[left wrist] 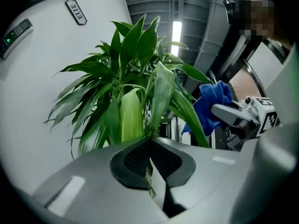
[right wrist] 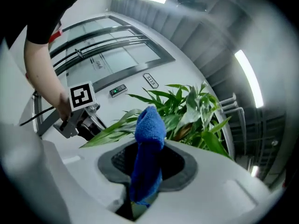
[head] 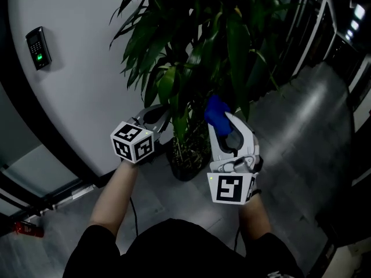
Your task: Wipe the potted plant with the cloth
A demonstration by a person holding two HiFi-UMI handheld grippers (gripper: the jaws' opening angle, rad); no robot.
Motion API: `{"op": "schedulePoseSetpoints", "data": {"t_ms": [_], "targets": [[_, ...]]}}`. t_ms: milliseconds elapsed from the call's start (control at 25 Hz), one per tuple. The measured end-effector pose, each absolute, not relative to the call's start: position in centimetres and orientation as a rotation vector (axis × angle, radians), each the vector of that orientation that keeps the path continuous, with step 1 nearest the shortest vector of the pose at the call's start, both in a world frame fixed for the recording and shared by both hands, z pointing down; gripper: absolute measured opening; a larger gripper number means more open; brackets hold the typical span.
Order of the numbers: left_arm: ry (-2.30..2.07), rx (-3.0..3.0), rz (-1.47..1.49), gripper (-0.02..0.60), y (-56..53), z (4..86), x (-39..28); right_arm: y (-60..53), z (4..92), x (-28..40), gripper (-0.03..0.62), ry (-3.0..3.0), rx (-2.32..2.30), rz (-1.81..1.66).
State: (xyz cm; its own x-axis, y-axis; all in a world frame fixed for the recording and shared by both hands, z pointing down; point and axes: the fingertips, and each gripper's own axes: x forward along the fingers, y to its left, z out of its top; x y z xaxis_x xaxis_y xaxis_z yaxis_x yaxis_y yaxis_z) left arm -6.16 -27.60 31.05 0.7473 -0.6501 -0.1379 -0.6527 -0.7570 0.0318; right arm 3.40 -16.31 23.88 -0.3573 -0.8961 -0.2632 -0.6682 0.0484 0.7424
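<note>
Two claws are raised against the potted plant (head: 191, 51), which fills the upper middle of the head view. Its dark pot (head: 188, 158) is set on the grey floor (head: 313, 132), close to a curved white wall (head: 75, 80). The left claw (head: 165, 116) is closed to a narrow slit. In the left gripper view a thin green leaf (left wrist: 150, 178) is pinched between its jaws, and the strip of it is seen running down through the seam.

The right claw (head: 223, 120) is clamped on the blue cloth (head: 215, 110). The cloth's bunched top is pushed up past the jaw tips and is held among the lower leaves, just right of the pinched leaf in the head view. Whether the cloth is actually touching a leaf cannot be told.

Both claws are kept near each other above the pot, and each is seen in the other's gripper view. A keypad (head: 38, 48) with a small green light is mounted on the wall at the upper left of the head view.
</note>
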Motion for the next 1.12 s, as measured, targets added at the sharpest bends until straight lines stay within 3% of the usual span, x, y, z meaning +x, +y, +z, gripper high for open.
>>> {"op": "schedulePoseSetpoints", "data": {"t_ms": [400, 1120], "targets": [[1.035, -2.916, 0.289, 0.006, -27.5, 28.1, -5.1, -15.6, 17.7, -0.7, 0.112, -1.878, 1.578, -1.508], [0.838, -2.892, 0.202, 0.006, -26.2, 27.7, -3.5, -20.6, 22.1, -5.0, 0.112, -1.918, 1.299, -1.362]]}}
